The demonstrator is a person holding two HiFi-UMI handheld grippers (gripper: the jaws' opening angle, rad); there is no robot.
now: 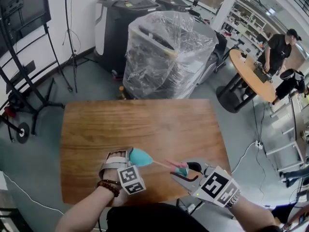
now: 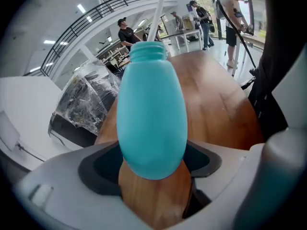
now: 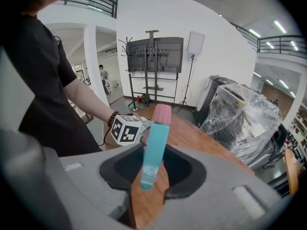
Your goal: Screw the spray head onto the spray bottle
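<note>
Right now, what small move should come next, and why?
Probably bring the spray head in the right gripper up to the bottle: its tube seems to reach the open neck, but the head sits apart from the bottle in the left gripper.

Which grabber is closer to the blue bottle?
Left. The left gripper has the bottle clamped between its jaws. The right gripper is off to the bottle's right, holding the spray head, whose thin tube reaches the bottle's neck.
</note>
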